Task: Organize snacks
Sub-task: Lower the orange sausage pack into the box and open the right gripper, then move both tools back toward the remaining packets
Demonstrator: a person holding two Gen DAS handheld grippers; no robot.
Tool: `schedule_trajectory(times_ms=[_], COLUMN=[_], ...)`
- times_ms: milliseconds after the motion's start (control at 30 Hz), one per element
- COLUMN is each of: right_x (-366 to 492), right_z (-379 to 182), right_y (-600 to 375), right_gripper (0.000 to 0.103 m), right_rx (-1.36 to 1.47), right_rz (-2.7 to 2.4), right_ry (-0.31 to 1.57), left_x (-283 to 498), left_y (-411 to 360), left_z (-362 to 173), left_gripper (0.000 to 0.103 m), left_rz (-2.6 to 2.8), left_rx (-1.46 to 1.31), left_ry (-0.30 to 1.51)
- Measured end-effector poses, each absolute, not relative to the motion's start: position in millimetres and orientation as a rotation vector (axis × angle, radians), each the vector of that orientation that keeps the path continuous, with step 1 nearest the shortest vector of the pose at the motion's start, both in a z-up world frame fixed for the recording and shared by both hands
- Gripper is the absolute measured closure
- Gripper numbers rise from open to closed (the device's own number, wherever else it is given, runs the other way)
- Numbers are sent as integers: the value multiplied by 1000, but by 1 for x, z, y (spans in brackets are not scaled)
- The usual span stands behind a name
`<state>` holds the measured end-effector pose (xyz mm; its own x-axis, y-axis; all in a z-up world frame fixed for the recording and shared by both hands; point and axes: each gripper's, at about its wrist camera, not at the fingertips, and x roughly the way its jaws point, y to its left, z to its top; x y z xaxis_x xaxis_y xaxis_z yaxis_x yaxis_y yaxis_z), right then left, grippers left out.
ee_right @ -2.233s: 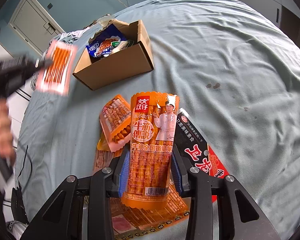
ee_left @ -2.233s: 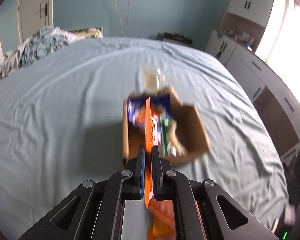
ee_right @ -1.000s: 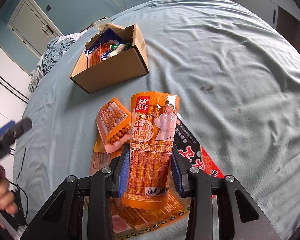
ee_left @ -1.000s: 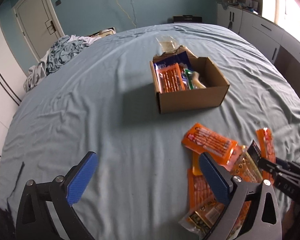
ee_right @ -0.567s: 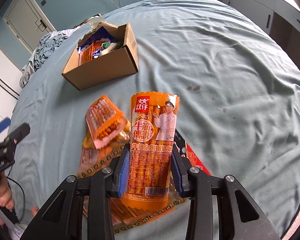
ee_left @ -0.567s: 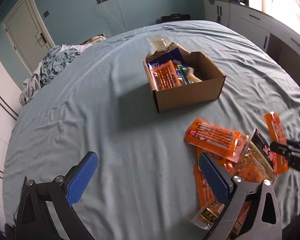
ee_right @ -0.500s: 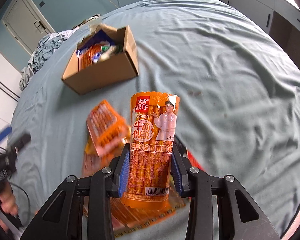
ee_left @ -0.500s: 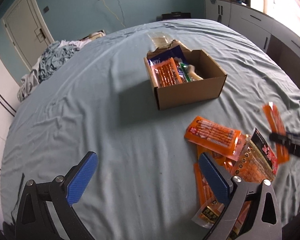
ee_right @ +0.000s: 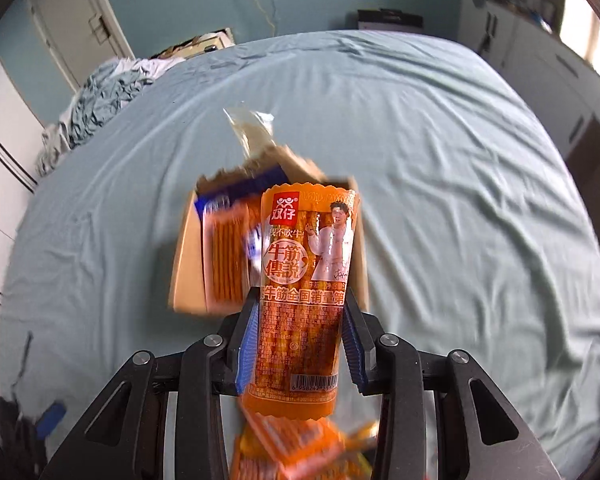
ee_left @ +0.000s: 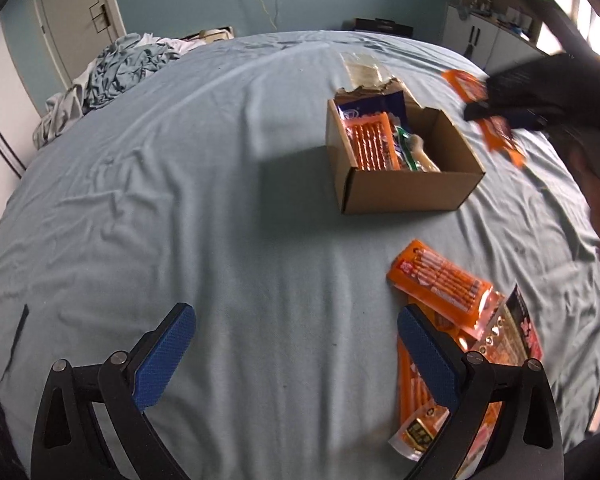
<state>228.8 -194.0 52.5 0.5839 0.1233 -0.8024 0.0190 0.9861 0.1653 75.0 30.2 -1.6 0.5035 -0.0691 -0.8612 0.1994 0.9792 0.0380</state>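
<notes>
We're maybe halfway: the cardboard box [ee_left: 404,188] on the bed [ee_left: 180,200] already holds several packs, our right tongs [ee_right: 300,340] are pinching the orange sausage pack [ee_right: 304,280] above it, and a pile of snack packs [ee_left: 444,284] waits at 5 o'clock of the box. Left tongs [ee_left: 296,356] hang spread and empty; only the crumpled clothes [ee_left: 112,68], way off at 10 o'clock, clutter things.

Bright daylight comes in from the window [ee_left: 588,20] at the far right, and it glares white there. The bed [ee_left: 220,200] is softly lit. The box [ee_left: 404,160] throws a dark shadow to its left. Both pictures bend at the edges and have black corners. In the right wrist view the box [ee_right: 188,264] is blurry. In the left wrist view the right gripper [ee_left: 496,114] is blurry too.
</notes>
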Motion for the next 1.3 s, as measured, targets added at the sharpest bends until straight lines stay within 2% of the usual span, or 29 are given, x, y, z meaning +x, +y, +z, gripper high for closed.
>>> schedule_trajectory(times_ms=[67, 200, 267, 533, 967, 1133, 1200, 1300], right_x=[246, 256, 252, 193, -5, -36, -35, -30], right_z=[52, 52, 52, 48, 10, -16, -36, -38], right_y=[-186, -175, -171, -192, -225, -242, -246, -245], right_gripper=[63, 44, 40, 39, 39, 39, 39, 39], right_rx=[148, 49, -2, 66, -52, 60, 77, 122], right_rz=[29, -106, -120, -38, -41, -110, -153, -111], right_ry=[934, 839, 816, 907, 1007, 937, 1034, 1017], left_x=[78, 84, 87, 81, 38, 21, 14, 8], left_y=[34, 40, 41, 36, 17, 0, -5, -10], left_z=[-2, -9, -12, -15, -7, -10, -11, -11], left_gripper=[0, 0, 0, 0, 0, 0, 0, 0], left_rz=[-165, -171, -173, -167, -191, -186, -189, -195], left_rx=[120, 81, 65, 92, 206, 303, 332, 344], left_ry=[1039, 1075, 1090, 1090, 1027, 976, 960, 951])
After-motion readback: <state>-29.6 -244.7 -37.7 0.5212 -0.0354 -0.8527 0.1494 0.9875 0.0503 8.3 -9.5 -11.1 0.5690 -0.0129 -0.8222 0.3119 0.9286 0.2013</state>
